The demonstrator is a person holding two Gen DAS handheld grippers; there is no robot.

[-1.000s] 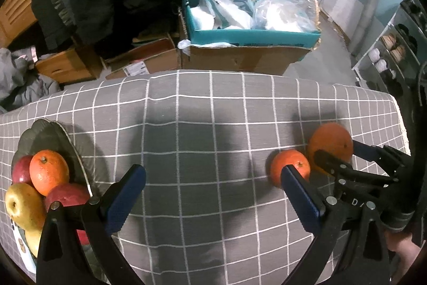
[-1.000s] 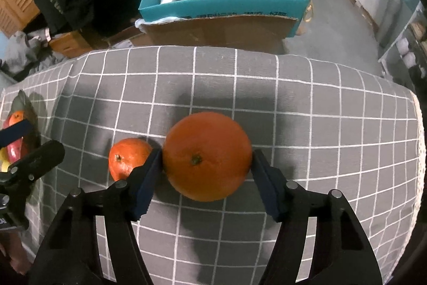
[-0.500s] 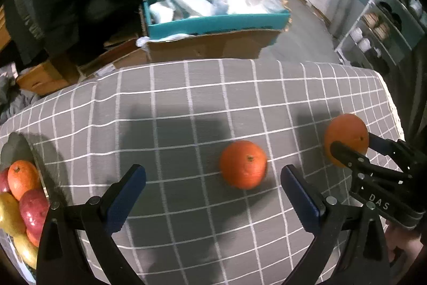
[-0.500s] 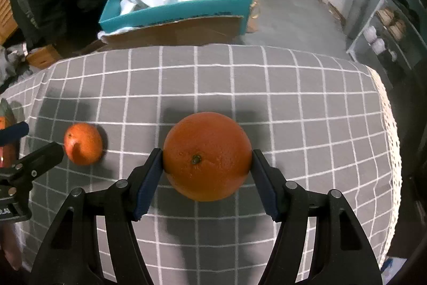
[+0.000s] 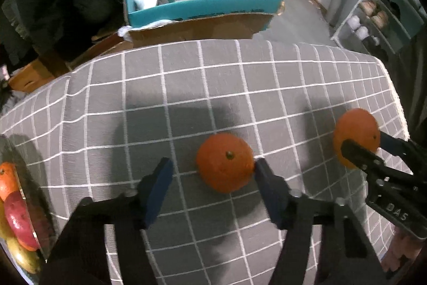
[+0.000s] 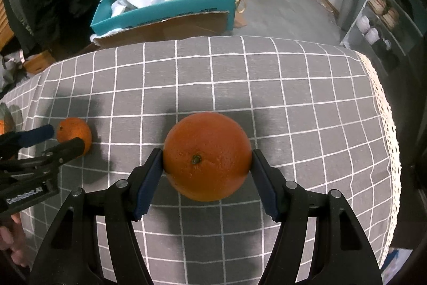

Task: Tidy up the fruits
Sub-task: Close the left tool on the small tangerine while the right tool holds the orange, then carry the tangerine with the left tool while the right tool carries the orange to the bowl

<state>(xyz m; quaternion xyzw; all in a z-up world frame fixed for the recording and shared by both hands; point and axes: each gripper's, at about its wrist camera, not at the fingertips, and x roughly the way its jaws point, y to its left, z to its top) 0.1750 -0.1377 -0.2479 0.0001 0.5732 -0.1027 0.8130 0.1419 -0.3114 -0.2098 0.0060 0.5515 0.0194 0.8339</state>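
- I'm looking into a lived-in home room: checked grey cloth (image 6: 267, 98) on the bench.
- Upper left: cardboard box (image 6: 170, 12) stuffed with bags.
- Right edge: shoe rack (image 6: 381, 18); peeling wall paint behind.

Small orange (image 5: 225, 161) is sitting on the grey checked cloth, stem up. Large orange (image 6: 207, 155) is hanging clamped above the cloth.

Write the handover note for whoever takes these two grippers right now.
Left gripper: jaws just closing around the small orange on the tablecloth; one pad touches, no grip yet.
Right gripper: shut on the large orange.
Done: plate at the table's left edge already holds several fruits.
Left: finish the left grasp, then put both oranges on the plate.
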